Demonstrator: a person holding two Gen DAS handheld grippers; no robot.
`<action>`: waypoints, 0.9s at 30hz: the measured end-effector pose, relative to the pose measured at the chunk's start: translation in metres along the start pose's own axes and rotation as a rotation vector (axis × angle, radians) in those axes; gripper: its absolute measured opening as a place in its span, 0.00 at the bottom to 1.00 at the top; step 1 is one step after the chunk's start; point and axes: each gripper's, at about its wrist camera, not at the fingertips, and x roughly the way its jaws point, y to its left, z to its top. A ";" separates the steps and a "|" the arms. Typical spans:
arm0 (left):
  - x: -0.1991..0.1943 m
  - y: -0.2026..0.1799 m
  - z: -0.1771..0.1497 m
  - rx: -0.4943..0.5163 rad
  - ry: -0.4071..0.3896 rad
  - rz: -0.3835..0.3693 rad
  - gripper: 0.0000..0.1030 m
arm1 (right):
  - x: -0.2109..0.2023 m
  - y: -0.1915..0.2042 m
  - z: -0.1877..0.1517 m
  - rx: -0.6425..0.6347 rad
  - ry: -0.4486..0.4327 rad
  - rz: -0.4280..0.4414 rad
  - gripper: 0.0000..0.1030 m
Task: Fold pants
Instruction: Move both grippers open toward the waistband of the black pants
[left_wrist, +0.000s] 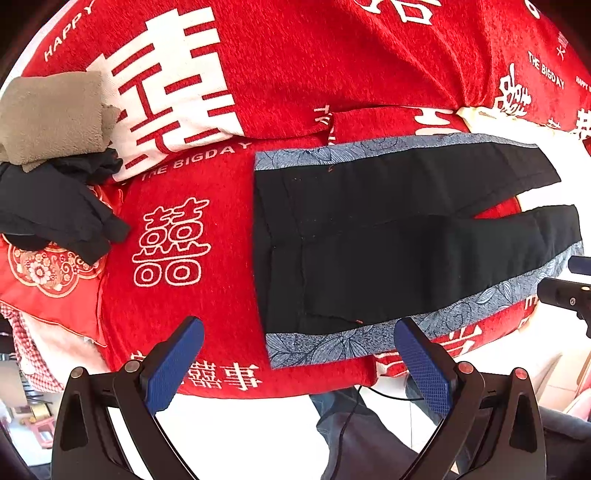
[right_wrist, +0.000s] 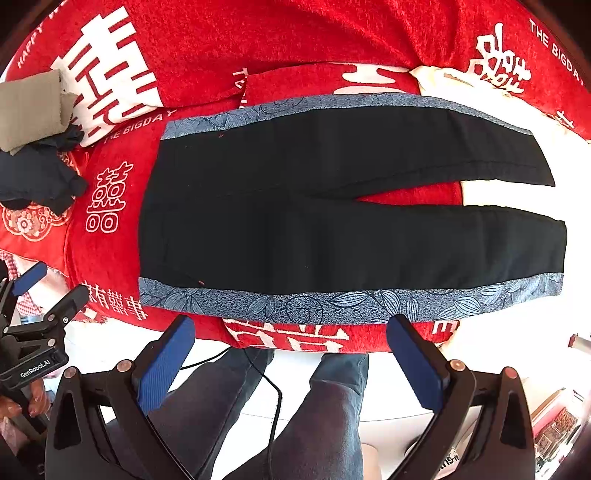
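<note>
Black knit with blue-grey leaf-print side stripes: your pants (left_wrist: 388, 236) lie flat on the red blanket (left_wrist: 295, 74), filling the centre and right of the left wrist frame, waistband toward the middle, the two legs splaying toward the right edge. Your left gripper (left_wrist: 299, 354) hangs at the bottom of the frame with its blue pads spread wide, holding nothing, just short of the near striped edge. At upper left sits a folded tan towel (left_wrist: 51, 114) on a heap of dark clothing (left_wrist: 55, 210), well apart from the pants. The right tool's tip (left_wrist: 565, 291) pokes in at the right edge.

From the right wrist, the pants (right_wrist: 332, 221) span almost the whole middle of the frame, waistband at left, hems at right with red cloth showing between the legs. Your right gripper (right_wrist: 291, 354) is likewise wide open and empty, below the near stripe (right_wrist: 314, 302). The left gripper (right_wrist: 44, 295) shows at lower left.

Expect light, limp, stretchy fabric that sags and drags on the fuzzy blanket. Pinch the near stripe edge, one tool at the waistband corner, the other near the hem.
</note>
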 end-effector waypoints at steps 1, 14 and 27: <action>-0.001 0.000 0.000 0.001 -0.003 0.005 1.00 | 0.000 0.000 0.001 -0.002 0.000 -0.001 1.00; -0.010 -0.003 -0.002 0.029 -0.042 0.042 1.00 | -0.002 -0.002 -0.003 0.019 -0.008 0.030 1.00; -0.015 -0.004 -0.002 0.030 -0.062 0.057 1.00 | -0.005 0.007 -0.005 -0.027 -0.016 0.035 1.00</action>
